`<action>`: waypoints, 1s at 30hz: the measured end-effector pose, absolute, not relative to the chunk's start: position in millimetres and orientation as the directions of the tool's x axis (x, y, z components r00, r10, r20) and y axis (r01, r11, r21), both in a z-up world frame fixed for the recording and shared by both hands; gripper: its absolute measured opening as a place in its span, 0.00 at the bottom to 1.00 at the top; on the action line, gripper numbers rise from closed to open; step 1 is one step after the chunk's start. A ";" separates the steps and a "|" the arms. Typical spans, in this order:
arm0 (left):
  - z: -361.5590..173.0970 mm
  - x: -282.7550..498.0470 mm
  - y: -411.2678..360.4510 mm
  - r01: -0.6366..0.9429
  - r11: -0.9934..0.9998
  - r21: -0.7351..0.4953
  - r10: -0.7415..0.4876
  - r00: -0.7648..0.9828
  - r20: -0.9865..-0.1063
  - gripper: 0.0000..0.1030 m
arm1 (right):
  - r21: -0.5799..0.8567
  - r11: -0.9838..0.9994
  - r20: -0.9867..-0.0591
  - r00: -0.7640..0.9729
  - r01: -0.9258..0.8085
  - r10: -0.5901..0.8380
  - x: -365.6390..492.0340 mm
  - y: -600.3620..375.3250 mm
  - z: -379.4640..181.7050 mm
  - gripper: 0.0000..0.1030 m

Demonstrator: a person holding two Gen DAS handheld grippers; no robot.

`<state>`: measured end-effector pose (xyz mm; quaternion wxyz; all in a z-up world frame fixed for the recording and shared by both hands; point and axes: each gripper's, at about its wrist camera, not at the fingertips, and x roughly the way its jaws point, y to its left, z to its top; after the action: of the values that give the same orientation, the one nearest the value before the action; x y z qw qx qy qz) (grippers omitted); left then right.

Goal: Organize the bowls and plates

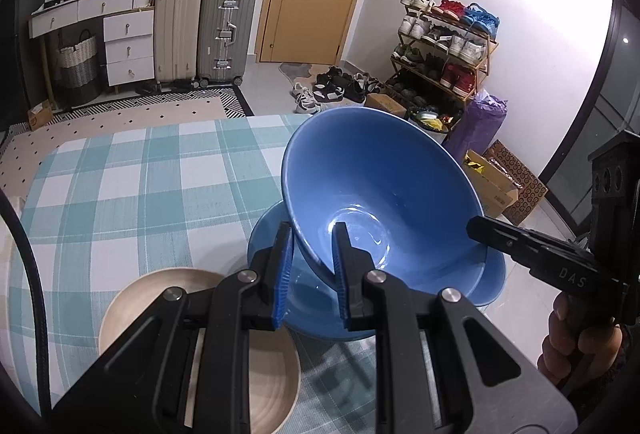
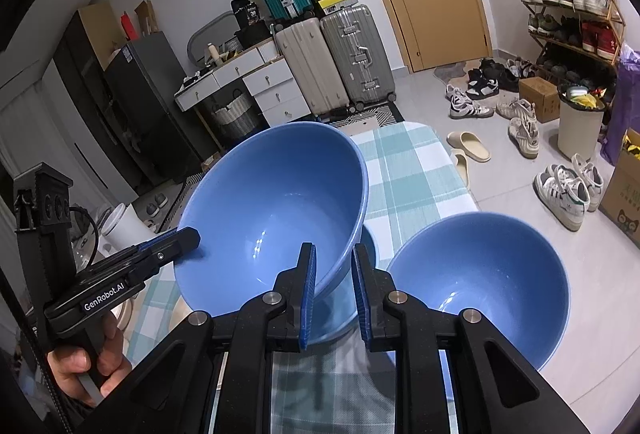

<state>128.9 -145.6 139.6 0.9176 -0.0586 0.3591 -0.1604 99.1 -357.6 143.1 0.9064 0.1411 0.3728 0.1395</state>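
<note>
A blue bowl (image 1: pixel 380 174) (image 2: pixel 280 194) hangs tilted above the table, held by both grippers at opposite sides of its rim. My left gripper (image 1: pixel 313 230) (image 2: pixel 192 236) is shut on the near rim in the left wrist view. My right gripper (image 2: pixel 334 248) (image 1: pixel 474 224) is shut on the other side of the rim. Directly beneath sits a second blue bowl (image 1: pixel 488 278) (image 2: pixel 336 318). A third blue bowl (image 2: pixel 480 286) stands to the right of it. A beige plate (image 1: pixel 160 298) lies at the lower left, partly hidden by my left gripper.
The table wears a teal checked cloth (image 1: pixel 140 174) (image 2: pixel 404 170). Beyond its far edge the floor holds scattered shoes (image 2: pixel 564 190), a shoe rack (image 1: pixel 444 42), suitcases (image 1: pixel 224 30), cardboard boxes (image 1: pixel 496 186) and a white bin (image 2: pixel 580 122). A hand (image 2: pixel 80 366) grips each gripper's handle.
</note>
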 end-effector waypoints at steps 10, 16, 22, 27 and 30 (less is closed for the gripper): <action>120.1 128.0 -140.1 0.231 0.951 -0.207 -0.310 0.681 -0.664 0.15 | 0.350 0.923 -0.658 0.658 -0.162 0.365 100.2 -350.1 128.2 0.19; 105.8 132.5 -136.8 0.214 0.957 -0.197 -0.291 0.672 -0.681 0.15 | 0.329 0.927 -0.664 0.654 -0.180 0.363 103.0 -340.9 122.4 0.19; 90.9 140.7 -135.3 0.208 0.959 -0.193 -0.283 0.661 -0.695 0.15 | 0.322 0.929 -0.679 0.640 -0.181 0.359 107.7 -337.2 112.7 0.19; 78.5 148.1 -136.2 0.204 0.962 -0.181 -0.271 0.652 -0.708 0.15 | 0.310 0.935 -0.693 0.632 -0.173 0.347 112.7 -334.8 102.5 0.19; 73.6 150.6 -139.1 0.200 0.967 -0.159 -0.252 0.654 -0.713 0.15 | 0.304 0.938 -0.701 0.626 -0.169 0.340 115.6 -334.8 96.7 0.19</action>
<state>150.6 -139.1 73.6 0.9089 -0.0330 0.3968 -0.1244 115.6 -334.8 96.7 0.8956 0.1049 0.4081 0.1422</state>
